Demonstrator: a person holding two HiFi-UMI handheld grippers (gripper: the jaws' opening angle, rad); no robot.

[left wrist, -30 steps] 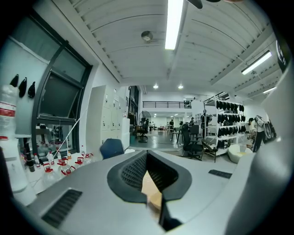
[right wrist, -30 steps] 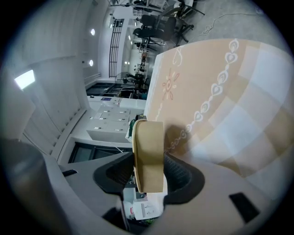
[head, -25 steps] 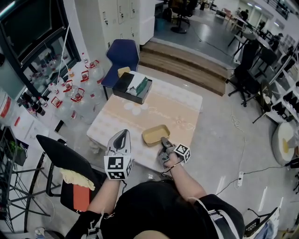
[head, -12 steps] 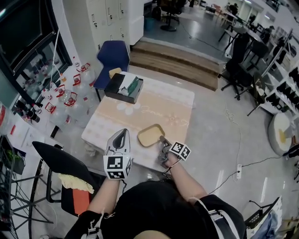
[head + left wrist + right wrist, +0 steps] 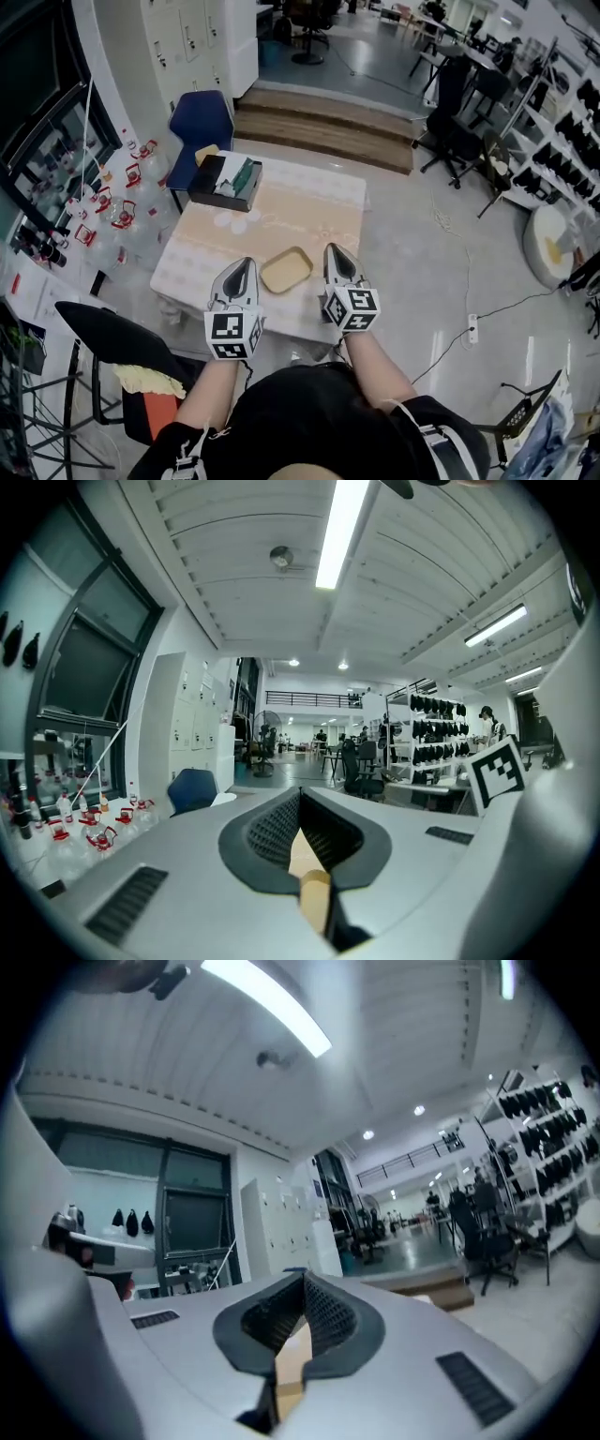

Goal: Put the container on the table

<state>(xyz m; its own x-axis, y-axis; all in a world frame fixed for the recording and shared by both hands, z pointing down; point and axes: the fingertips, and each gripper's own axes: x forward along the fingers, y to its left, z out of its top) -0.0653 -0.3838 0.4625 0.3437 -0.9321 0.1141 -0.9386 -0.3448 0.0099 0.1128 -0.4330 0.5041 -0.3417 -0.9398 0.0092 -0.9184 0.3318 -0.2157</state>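
The container (image 5: 286, 270), a shallow tan tray, lies on the table (image 5: 309, 211) near its front edge, seen in the head view. Both grippers hang above that edge and point level, away from me. My left gripper (image 5: 242, 266) is just left of the container and my right gripper (image 5: 335, 251) just right of it; neither touches it. In the left gripper view the left gripper (image 5: 300, 803) has its jaws together with nothing between them. The right gripper (image 5: 302, 1290) in its own view is shut and empty too. Both gripper views look across the room, so the container is hidden from them.
A black box (image 5: 225, 181) of items sits at the table's far left corner, with a blue chair (image 5: 200, 117) behind it. Water jugs (image 5: 112, 208) stand on the floor at the left. A black chair (image 5: 117, 328) is at my near left. Wooden steps (image 5: 319, 131) lie beyond the table.
The right gripper let go of the container's near rim, rose, rolled upright and shut. The container stays on the table. The left gripper shifted a little forward.
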